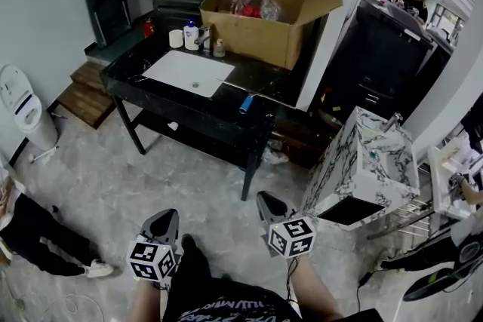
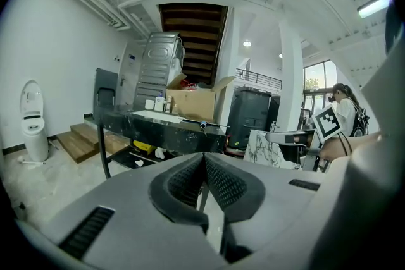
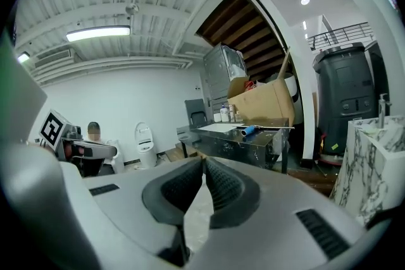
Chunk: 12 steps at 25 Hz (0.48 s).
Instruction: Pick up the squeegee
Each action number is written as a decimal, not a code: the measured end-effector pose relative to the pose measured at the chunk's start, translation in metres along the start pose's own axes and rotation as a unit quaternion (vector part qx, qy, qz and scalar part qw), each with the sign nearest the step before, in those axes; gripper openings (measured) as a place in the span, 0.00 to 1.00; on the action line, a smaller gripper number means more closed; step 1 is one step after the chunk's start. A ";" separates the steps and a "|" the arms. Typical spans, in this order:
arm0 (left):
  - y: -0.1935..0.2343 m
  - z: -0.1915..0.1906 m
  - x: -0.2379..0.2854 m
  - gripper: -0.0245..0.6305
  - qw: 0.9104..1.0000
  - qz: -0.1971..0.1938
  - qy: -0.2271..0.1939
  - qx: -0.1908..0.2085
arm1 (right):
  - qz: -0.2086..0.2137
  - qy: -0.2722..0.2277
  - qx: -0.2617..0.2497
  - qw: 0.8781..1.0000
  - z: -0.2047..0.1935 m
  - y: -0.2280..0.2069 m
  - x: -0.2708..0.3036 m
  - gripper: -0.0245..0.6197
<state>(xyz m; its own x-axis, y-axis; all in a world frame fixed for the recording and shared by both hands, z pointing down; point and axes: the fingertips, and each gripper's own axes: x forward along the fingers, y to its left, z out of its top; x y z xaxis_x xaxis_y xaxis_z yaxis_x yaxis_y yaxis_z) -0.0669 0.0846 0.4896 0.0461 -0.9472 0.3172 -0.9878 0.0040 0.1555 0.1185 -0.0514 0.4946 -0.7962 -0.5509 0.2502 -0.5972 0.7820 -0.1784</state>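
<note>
The squeegee (image 1: 247, 103) has a blue handle and lies near the front right edge of a black table (image 1: 173, 105) with a white sink (image 1: 189, 72). It also shows far off as the squeegee (image 2: 202, 125) in the left gripper view and the squeegee (image 3: 250, 130) in the right gripper view. My left gripper (image 1: 167, 215) and right gripper (image 1: 265, 197) hover over the floor well short of the table, side by side. Both stand shut with nothing between the pads, as seen at the left gripper (image 2: 204, 159) and the right gripper (image 3: 204, 161).
An open cardboard box (image 1: 264, 19) and some bottles (image 1: 192, 35) stand at the table's back. A marble-patterned cabinet (image 1: 362, 162) is to the right, wooden steps (image 1: 83, 94) and a toilet (image 1: 23, 105) to the left. A person's legs (image 1: 38, 237) lie at the left floor.
</note>
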 end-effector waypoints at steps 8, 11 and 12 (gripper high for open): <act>0.019 0.019 0.069 0.07 1.000 -0.028 0.006 0.012 | -0.026 0.002 0.010 1.000 0.008 -0.037 0.036 0.12; 0.033 0.027 0.104 0.07 0.999 -0.042 0.008 0.014 | -0.040 0.002 0.016 0.999 0.012 -0.054 0.062 0.12; 0.039 0.031 0.115 0.07 0.999 -0.046 0.010 0.015 | -0.045 0.003 0.018 0.999 0.014 -0.060 0.073 0.12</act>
<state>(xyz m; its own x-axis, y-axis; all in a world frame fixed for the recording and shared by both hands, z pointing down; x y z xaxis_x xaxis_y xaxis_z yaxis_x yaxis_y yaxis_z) -0.1043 -0.0343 0.5037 0.1401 -0.9368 0.3206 -0.9831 -0.0931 0.1577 0.0954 -0.1426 0.5104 -0.7381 -0.6171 0.2727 -0.6700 0.7181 -0.1882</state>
